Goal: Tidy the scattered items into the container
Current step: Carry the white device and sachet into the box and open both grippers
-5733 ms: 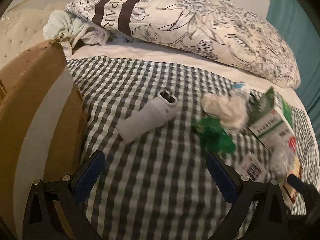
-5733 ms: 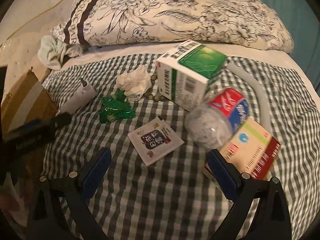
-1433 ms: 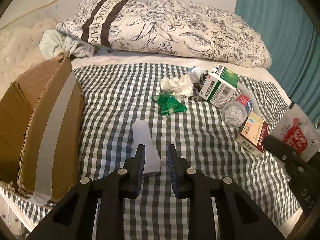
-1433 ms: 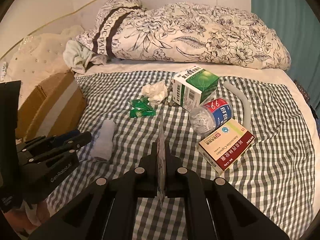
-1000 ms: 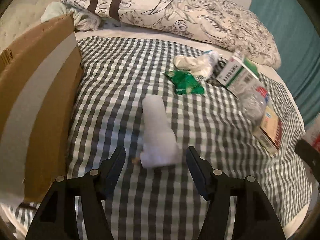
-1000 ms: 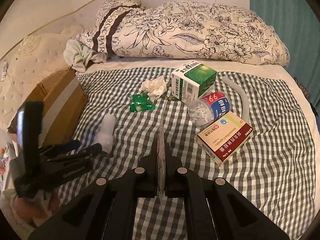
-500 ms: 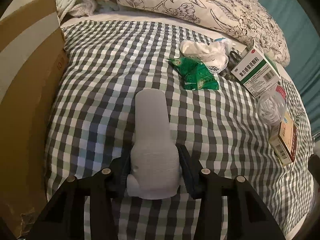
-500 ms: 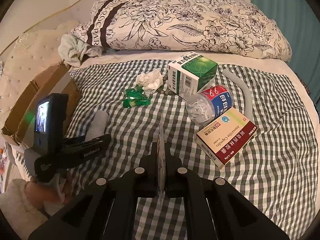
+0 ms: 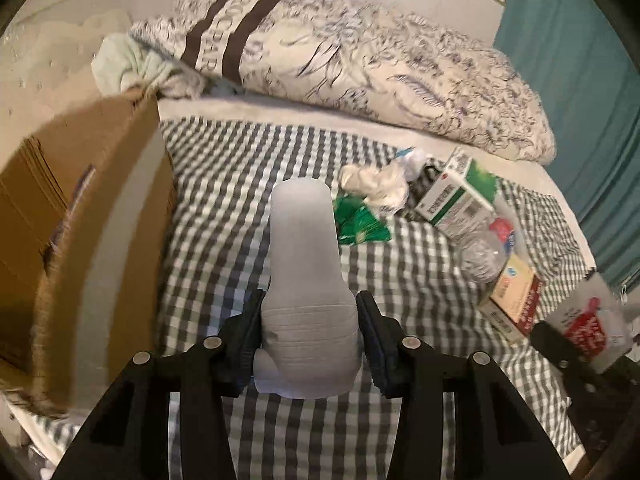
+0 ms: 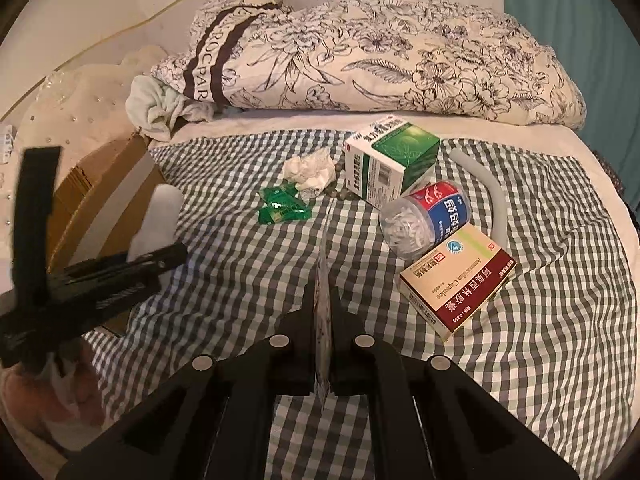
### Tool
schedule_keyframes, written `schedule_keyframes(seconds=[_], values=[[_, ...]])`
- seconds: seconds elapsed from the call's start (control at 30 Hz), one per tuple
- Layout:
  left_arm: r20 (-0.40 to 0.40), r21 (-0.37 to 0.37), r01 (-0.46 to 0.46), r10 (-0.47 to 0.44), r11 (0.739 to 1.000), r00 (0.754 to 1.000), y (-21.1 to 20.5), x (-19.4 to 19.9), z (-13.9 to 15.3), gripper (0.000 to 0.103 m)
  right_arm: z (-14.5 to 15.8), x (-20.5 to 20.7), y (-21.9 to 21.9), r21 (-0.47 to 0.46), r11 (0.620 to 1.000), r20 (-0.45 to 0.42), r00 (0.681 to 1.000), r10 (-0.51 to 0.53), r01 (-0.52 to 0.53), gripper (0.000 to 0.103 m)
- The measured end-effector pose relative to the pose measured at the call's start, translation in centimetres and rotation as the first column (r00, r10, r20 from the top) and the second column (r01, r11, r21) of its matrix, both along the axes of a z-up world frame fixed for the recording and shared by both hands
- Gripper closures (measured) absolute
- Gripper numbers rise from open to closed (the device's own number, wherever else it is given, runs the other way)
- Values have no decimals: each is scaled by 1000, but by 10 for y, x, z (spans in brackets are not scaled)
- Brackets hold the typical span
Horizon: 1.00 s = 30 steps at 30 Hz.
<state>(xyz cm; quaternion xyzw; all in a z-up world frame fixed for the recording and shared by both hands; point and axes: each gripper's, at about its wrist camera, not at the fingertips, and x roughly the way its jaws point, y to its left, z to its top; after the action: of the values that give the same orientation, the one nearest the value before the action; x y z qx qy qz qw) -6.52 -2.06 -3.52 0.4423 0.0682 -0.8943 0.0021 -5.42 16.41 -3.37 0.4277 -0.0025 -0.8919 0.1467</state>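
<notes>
Left gripper (image 9: 309,336) is clamped on the wide ribbed end of a white plastic bottle (image 9: 304,264), one pad on each flank, and the bottle's rounded far end points toward 12 o'clock above the checked blanket (image 9: 248,184) on the bed. At 9 o'clock from the bottle in the left wrist view stands the cardboard box (image 9: 100,208), the container, its brown wall with a pale tape stripe running down it. Right gripper (image 10: 322,312) has its jaws pressed together on a thin flat sachet (image 10: 322,292), seen edge-on in its own camera; the left wrist view shows that sachet's red-printed face at about 4 o'clock. The remaining scattered items lie on the blanket. In the right wrist view a green foil packet (image 10: 282,209) sits at 11 o'clock from the right gripper, with a crumpled white tissue (image 10: 310,169) just beyond it. A green and white carton (image 10: 390,162) stands at 1 o'clock, beside the tissue, and a clear jar with a red and blue label (image 10: 426,216) lies on its side just in front of it, touching a red and cream medicine box (image 10: 458,280) at 2 o'clock. A grey curved tube (image 10: 490,196) lies beyond the jar. A floral pillow (image 10: 380,64) fills the head of the bed at 12 o'clock. The left gripper shows at 9 o'clock in the right wrist view, the white bottle between it and the box.
</notes>
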Motion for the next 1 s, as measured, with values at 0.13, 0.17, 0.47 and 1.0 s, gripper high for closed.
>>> schedule_keyframes(seconds=[0.13,0.17,0.47,1.0], values=[[-35,15,7,-6,1000,999,-4,7,26,57,10,7,-4,-1,1000,-20,1000,8,-8,100],[-40,12,4,-4,1000,999,-6,8,31,57,13,8,-5,-1,1000,-27,1000,8,-8,100],[-82,10,-69,70,998,994,-57,22,73,57,44,18,-41,-3,999,-77,996,41,-41,100],[-48,-14,-313,312,950,949,-220,52,74,57,84,24,-244,-38,924,-140,917,372,-381,100]])
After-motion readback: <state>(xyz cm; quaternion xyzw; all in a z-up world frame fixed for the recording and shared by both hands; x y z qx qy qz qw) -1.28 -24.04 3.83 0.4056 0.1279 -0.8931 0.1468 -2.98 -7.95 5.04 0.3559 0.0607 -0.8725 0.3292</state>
